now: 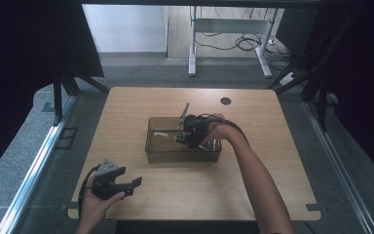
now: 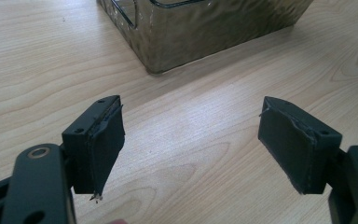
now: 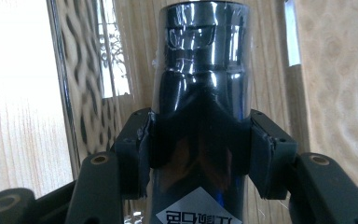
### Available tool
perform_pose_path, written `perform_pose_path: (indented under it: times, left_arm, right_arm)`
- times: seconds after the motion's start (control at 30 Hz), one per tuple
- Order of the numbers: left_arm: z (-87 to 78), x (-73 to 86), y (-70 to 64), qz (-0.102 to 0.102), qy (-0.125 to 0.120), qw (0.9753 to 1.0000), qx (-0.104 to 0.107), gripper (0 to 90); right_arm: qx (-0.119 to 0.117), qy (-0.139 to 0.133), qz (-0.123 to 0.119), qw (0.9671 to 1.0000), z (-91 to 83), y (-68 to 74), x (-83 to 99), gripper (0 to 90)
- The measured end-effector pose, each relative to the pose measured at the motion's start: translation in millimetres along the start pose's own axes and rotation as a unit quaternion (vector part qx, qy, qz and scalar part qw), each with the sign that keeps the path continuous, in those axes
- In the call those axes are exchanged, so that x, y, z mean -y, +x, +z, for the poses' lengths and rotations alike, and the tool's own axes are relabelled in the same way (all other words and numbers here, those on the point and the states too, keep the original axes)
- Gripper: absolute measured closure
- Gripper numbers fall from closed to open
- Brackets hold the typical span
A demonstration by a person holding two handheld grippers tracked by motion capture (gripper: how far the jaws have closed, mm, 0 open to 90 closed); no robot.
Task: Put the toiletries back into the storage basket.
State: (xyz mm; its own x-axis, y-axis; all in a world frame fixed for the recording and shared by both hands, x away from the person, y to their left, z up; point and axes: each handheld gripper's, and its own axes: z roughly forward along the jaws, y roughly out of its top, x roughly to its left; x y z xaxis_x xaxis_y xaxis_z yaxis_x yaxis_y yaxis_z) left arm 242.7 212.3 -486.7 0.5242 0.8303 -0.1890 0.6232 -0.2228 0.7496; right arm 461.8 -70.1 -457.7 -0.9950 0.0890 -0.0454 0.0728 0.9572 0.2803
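Even overhead light fell on the table (image 1: 126, 107) in the high view; the frame's left and right edges lay dark. In the right gripper view, glare whitened the left edge and reflections streaked the glossy dark cylinder (image 3: 200, 70), slightly soft.

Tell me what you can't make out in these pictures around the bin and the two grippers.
- Dark glossy cylinder, right gripper view: its lower end is cut off by the bottom edge, and its label is cropped and unreadable.
- Clear bin, high view: the right gripper and hand cover part of its contents, and the pale item inside is too small to identify.
- Left gripper, left gripper view: the top edge crops the bin.
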Motion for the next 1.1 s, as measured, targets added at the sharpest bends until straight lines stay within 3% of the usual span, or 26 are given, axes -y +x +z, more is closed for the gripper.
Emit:
perform_pose_path:
  times: [0.57, 0.83, 0.9, 1.1]
  left_arm:
    - [-0.3, 0.4, 2.1, -0.002, -0.001, 1.0, -0.002, 22.9]
    - [-0.5, 0.6, 3.7, -0.002, -0.001, 1.0, -0.002, 22.9]
    - [-0.3, 0.6, 3.6, -0.002, -0.001, 1.0, -0.002, 22.9]
    - [-0.1, 0.7, 3.6, -0.003, 0.0, 1.0, -0.002, 23.0]
  right_arm:
    - [-0.011, 0.033, -0.007, 0.9994, 16.7, 1.5, 5.6, 46.4]
    - [-0.022, 0.037, 0.001, 0.9991, 20.7, 2.1, 7.2, 45.6]
    - [-0.023, 0.033, -0.006, 0.9992, 21.3, 0.8, 7.2, 45.5]
    - [-0.028, 0.033, 0.013, 0.999, 22.6, -0.8, 9.0, 44.3]
